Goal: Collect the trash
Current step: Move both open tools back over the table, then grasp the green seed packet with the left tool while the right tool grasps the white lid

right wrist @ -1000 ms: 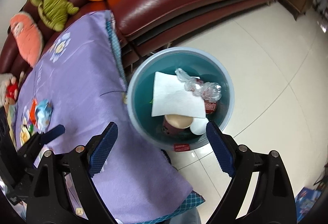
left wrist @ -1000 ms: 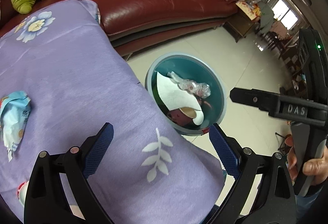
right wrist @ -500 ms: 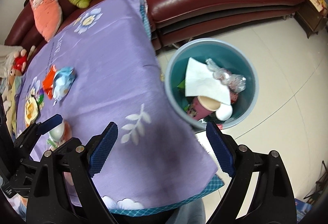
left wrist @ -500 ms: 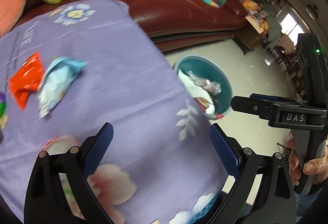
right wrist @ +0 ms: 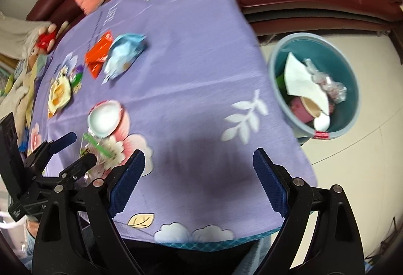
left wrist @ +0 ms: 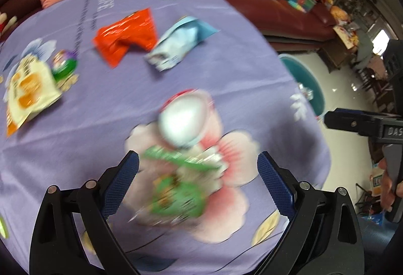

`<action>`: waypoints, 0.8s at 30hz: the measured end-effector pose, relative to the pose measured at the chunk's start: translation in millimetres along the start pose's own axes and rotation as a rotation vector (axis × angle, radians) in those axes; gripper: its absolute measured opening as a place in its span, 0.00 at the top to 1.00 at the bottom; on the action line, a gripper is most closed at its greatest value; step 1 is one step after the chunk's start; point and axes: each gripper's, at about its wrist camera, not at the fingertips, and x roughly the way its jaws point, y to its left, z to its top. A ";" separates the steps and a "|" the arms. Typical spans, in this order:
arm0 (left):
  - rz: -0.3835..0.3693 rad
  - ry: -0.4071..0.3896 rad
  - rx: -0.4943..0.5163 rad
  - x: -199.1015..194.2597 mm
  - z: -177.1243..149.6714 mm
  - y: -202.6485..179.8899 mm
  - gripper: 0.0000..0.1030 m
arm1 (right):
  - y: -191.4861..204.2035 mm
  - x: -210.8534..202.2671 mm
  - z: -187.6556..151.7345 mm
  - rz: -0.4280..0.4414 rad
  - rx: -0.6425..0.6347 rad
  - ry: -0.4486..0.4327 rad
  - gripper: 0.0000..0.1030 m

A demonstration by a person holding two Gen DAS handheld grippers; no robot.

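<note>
Now we note both tongs, left (left wrist: 197,183) and right (right wrist: 199,180), agape and empty; the crumpled green-and-white foil wrapper (left wrist: 177,189) lies between the left pair's pads.

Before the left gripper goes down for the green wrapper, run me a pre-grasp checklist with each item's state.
1. Left gripper open and empty: ok.
2. Green wrapper lies between its fingers in the left wrist view: ok, though blurred.
3. White cup clear of the wrapper: cannot tell; they look touching or overlapped.
4. Right gripper open, empty, out of the way over bare purple tablecloth: ok.
5. Trash bin has room beside the table: ok.
6. Picture steady enough to aim: not ok, motion blur.
</note>
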 end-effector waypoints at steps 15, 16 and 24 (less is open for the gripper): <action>0.032 0.074 -0.007 9.8 -33.7 30.4 0.08 | 24.6 25.0 -6.1 0.031 -0.021 0.077 0.19; 0.032 0.070 0.006 9.2 -33.8 28.5 0.08 | 24.8 26.0 -5.2 0.033 -0.017 0.080 0.19; 0.062 0.050 0.022 7.1 -32.0 35.5 0.38 | 41.7 36.2 4.3 0.052 -0.022 0.105 0.19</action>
